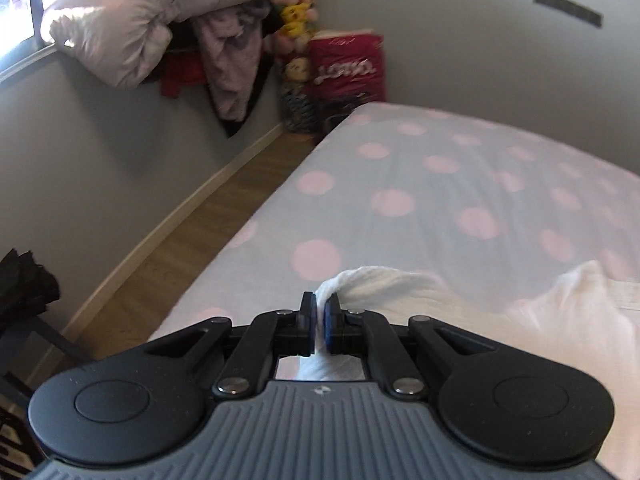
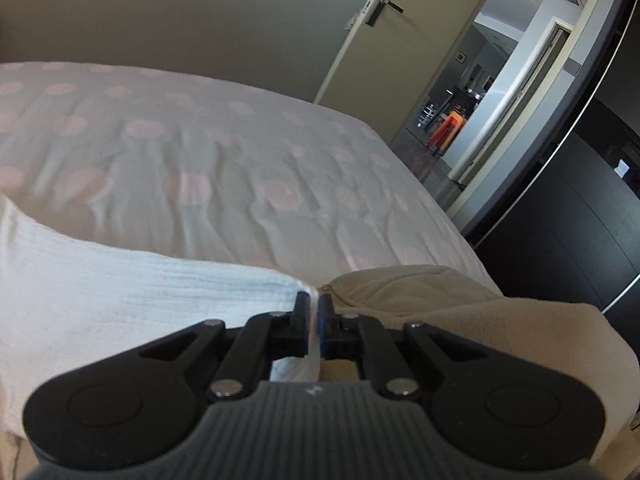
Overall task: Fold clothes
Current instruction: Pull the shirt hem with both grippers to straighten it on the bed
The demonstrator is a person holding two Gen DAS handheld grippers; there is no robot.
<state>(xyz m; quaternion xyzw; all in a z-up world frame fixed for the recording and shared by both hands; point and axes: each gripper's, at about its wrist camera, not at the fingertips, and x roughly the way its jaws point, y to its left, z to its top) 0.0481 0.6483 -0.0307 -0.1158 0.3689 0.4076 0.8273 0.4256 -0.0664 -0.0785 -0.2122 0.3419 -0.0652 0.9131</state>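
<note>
1. Landmark: the polka-dot bed [image 1: 400, 200]. The white ribbed garment [image 1: 540, 320] lies on its near part, spread toward the near edge and rumpled, with one corner lifted.
2. Risk, slip: each gripper bites only a thin edge of cloth. Any sharp pull apart could, I judge, drag the fabric out of one pinch, and that side would drop back onto the bed out of line.
3. Risk, skew: if the two held points are not matching corners, the fold will land crooked. The pictures do not show which corners these are.
4. Risk, snag: a beige garment [image 2: 460, 312] lies on the bed just beside the white one, on the side nearer the door [image 2: 400, 32]. A low sweep of the right gripper could catch it and carry it along.
5. Left gripper [image 1: 320, 307]: jaws nearly closed, a bunched corner of the white garment clamped between the pads, cloth trailing from it toward the bed's middle.
6. Right gripper [image 2: 315, 305]: jaws narrow, a thin white edge of the same garment between the pads, at the seam where white meets beige.
7. Stage: both edges are held just above the bed. Whether this is a fold in progress or a smoothing-out, I cannot tell.
</note>
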